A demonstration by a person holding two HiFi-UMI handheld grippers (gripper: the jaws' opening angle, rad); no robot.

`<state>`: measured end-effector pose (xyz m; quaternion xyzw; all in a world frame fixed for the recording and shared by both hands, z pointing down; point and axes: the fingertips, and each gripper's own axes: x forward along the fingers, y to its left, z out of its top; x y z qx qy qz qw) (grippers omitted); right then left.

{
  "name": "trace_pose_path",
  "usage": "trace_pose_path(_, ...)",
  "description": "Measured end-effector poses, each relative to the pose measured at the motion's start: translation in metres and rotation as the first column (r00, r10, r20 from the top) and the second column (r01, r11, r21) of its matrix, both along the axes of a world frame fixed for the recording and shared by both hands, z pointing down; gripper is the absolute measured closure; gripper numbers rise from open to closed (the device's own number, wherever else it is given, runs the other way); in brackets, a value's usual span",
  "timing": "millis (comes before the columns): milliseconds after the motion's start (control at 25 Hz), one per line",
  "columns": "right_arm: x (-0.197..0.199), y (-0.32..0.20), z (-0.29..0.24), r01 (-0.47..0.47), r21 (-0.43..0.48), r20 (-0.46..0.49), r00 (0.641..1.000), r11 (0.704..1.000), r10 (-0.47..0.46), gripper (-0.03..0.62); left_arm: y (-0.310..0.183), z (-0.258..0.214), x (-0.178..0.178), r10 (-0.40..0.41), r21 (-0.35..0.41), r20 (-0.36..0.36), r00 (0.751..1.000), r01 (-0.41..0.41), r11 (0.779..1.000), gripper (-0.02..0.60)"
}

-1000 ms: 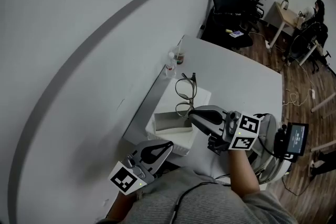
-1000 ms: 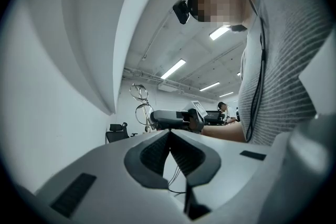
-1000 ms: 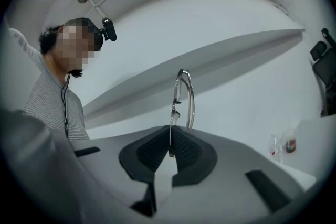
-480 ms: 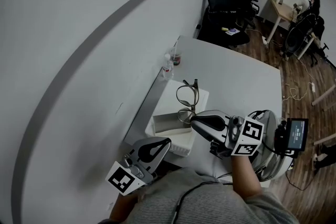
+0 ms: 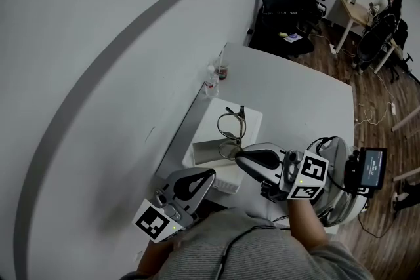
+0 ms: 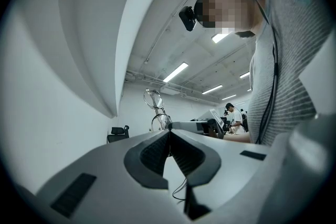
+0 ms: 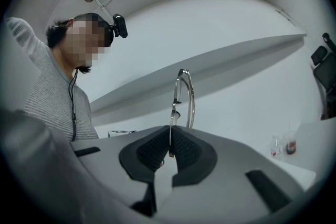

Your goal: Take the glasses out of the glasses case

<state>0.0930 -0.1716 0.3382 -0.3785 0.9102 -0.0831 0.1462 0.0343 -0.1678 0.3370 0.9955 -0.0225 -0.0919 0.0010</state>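
The thin-rimmed glasses [image 5: 231, 124] stand upright over the white pad, lenses one behind the other. My right gripper [image 5: 240, 157] is shut on their near end. In the right gripper view the metal frame [image 7: 184, 96] rises from between the ribbed pads [image 7: 152, 150] of my right gripper [image 7: 169, 132]. The open grey glasses case [image 5: 209, 153] lies on the pad just left of that gripper. My left gripper [image 5: 199, 178] hangs low beside the table's near edge, apart from the case. In the left gripper view my left gripper [image 6: 169, 134] is shut and empty, and the glasses [image 6: 154, 102] show beyond it.
A white pad [image 5: 253, 117] lies on the white table [image 5: 295, 92] against the wall. A small bottle [image 5: 210, 82] and a cup [image 5: 224, 71] stand at the table's far left. Black office chairs [image 5: 289, 0] are beyond, and a small screen device [image 5: 371, 169] is at right.
The right gripper has drawn slightly back toward me with the glasses in it. The left gripper has not moved.
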Motion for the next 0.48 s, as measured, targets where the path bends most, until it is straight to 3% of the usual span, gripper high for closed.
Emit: trace_pose_path(480, 0.0065, 0.0012, -0.0016, -0.006, 0.013, -0.012, 1.000, 1.000, 0.006, 0.576, 0.0057, 0.0007, 0.0048, 0.005, 0.005, 0.006, 1.000, -0.005, 1.000, 0.569)
